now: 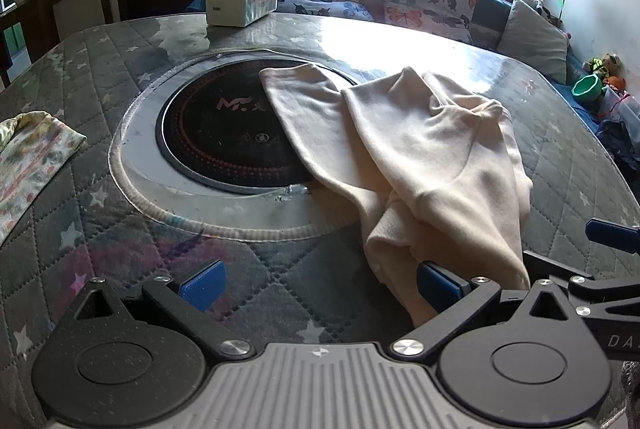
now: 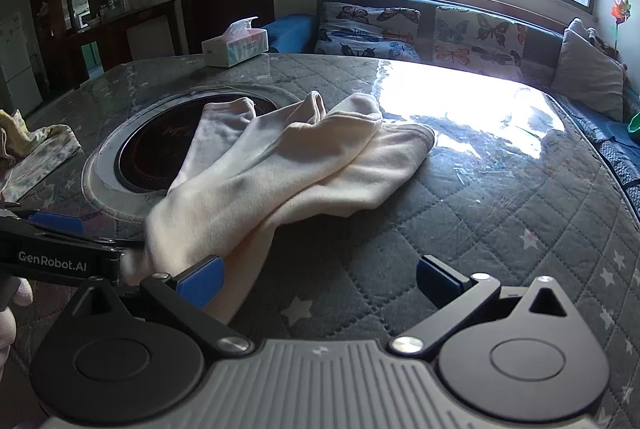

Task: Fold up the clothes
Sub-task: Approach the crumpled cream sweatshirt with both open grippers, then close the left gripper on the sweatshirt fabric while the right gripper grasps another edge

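- Cream-coloured soft knit garment [image 1: 420,149] lies crumpled on the grey quilted star-print table cover [image 1: 100,237], its two tube-shaped ends pointing toward the far side of the table
- One of those ends drapes over the black round glass cooktop [image 1: 224,141] set into the middle of the table, covering its right-hand part
- Near edge of the garment reaches down to both tools: in the left wrist view it lies on top of the right-hand blue pad of the left gripper [image 1: 320,287], and in the right wrist view it lies against the left-hand blue pad of the right gripper [image 2: 320,283]
- Left gripper has its fingers spread wide apart, with the cloth touching only one pad and bare table cover between the pads
- Right gripper also has its fingers spread wide, holding nothing between them
- The two grippers sit just beside each other at the near edge of the table, each showing at the side of the other's view
- Floral-print cloth [image 1: 28,165] lies on the left side of the table, well apart from the cream garment
- White tissue box [image 1: 242,5] stands at the far edge of the table, in front of the dark sofa with butterfly-print cushions [image 1: 432,5]
- Strong window glare whitens the far right part of the table top
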{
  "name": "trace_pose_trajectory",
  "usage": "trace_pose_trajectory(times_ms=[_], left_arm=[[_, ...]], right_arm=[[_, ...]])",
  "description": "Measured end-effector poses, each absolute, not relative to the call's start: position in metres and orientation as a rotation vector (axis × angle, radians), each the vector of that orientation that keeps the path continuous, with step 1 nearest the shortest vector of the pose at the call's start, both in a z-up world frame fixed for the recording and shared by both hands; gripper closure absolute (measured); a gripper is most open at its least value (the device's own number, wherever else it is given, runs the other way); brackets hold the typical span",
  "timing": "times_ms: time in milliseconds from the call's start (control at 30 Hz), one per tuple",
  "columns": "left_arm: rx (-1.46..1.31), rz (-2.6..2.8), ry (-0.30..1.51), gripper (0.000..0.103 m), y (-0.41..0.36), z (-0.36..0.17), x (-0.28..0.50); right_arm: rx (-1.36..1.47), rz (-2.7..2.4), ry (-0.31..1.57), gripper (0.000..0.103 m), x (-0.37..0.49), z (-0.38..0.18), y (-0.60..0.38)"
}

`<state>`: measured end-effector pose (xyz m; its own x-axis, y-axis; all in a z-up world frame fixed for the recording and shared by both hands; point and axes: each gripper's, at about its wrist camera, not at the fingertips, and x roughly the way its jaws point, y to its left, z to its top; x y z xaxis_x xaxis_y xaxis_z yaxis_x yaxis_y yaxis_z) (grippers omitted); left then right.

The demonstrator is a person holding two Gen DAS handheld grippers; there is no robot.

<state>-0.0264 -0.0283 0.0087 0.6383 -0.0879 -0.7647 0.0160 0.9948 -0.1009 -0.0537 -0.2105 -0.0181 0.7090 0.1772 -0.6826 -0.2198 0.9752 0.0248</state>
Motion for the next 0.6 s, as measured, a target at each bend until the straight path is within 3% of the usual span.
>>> trace_pose_trajectory(times_ms=[467, 600], left_arm=[[-0.102, -0.062, 0.851, 0.000, -0.021, 0.019, -0.006], [-0.110, -0.071, 0.840, 0.000, -0.021, 0.021, 0.003]], right_arm=[[-0.092, 0.230, 0.717, 0.001, -0.018, -0.005, -0.206], [-0.085, 0.235, 0.709, 0.006, 0.002, -0.001, -0.209]])
